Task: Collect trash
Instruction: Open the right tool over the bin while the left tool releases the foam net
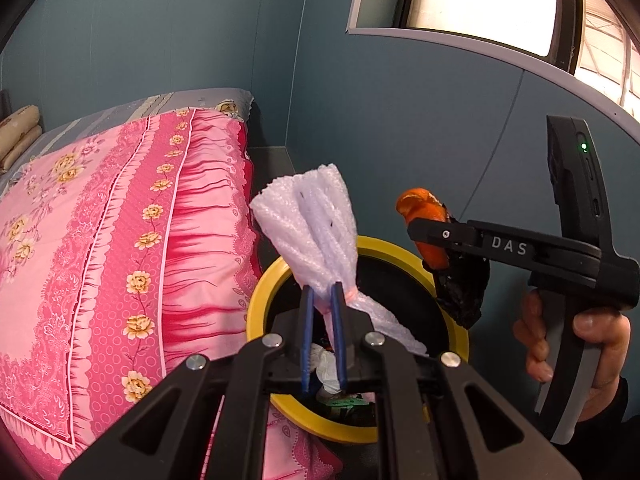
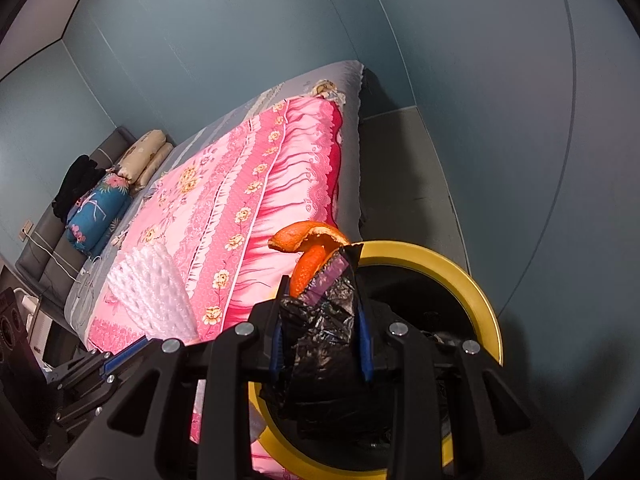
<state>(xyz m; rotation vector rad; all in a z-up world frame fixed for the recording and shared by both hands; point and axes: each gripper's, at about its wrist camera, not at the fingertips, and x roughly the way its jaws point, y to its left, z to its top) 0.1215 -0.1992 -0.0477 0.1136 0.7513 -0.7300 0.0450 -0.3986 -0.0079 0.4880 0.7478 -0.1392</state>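
above the yellow-rimmed bin, left gripper clenches white foam netting, right gripper clenches orange peel.

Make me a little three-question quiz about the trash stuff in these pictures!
1. True or false: the left hand-held gripper holds a white foam net sleeve.
2. What does the right hand-held gripper grip with the crumpled black plastic bag? A) orange peel B) banana skin C) blue bottle
3. What colour is the rim of the round trash bin under both?

Key
1. True.
2. A: curled orange peel.
3. Yellow.
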